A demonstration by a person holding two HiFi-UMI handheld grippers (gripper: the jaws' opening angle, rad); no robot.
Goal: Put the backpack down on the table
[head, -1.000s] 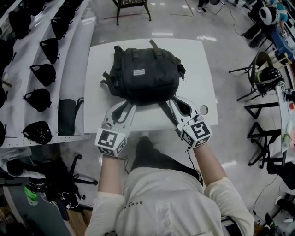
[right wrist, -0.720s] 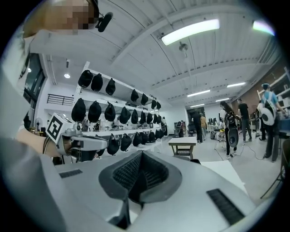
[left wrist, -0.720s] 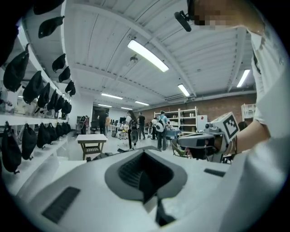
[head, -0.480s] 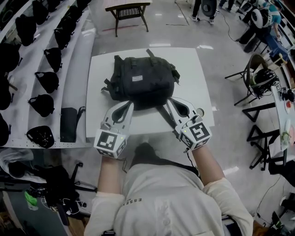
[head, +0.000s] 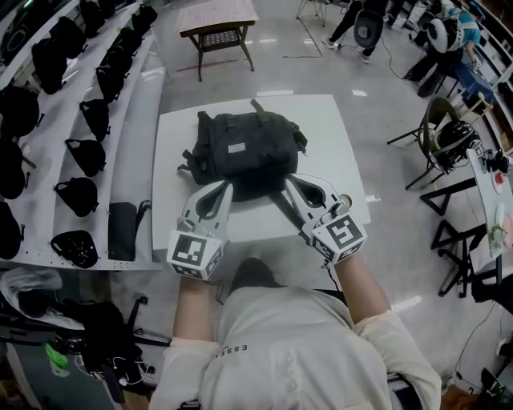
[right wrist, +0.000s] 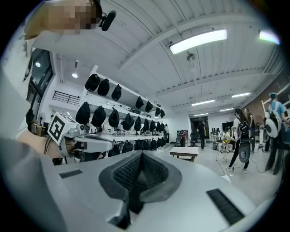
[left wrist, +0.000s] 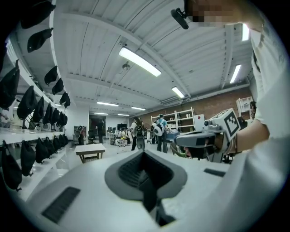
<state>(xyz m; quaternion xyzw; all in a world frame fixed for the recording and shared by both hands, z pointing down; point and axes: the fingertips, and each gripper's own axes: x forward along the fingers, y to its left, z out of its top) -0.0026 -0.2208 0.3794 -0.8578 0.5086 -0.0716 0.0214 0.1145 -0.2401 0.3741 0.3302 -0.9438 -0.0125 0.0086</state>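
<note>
your left gripper (head: 222,187) has its jaws pressed together on a dark left strap (left wrist: 148,199), which drops out from between the pads in the left gripper view. in the head view it points toward 12 o'clock, with its marker cube (head: 195,255) at the 6 o'clock end, close to your torso. at 9 o'clock from it run long white shelves (head: 120,104) lined with black bags (head: 80,196), and a dark pouch (head: 122,228) lies on the lowest shelf just beside the table edge.

the backpack (head: 244,148) is black with a small pale label on top. from your head it shows over the middle of the white table (head: 337,136), at 12 o'clock of both gripper tips, which meet its near edge. whether it rests on the tabletop or hangs above it can't be told from these views.

your right gripper (head: 291,184) also has its jaws together, clamped on a dark right strap (right wrist: 136,195) that shows between its pads in the right gripper view. it angles toward 11 o'clock, converging on the backpack with the left one.

beyond the table, at 12 o'clock, stands a small wooden table (head: 216,16). people (head: 357,20) stand at 1 o'clock, and black stands (head: 433,136) crowd the floor at 3 o'clock.
</note>
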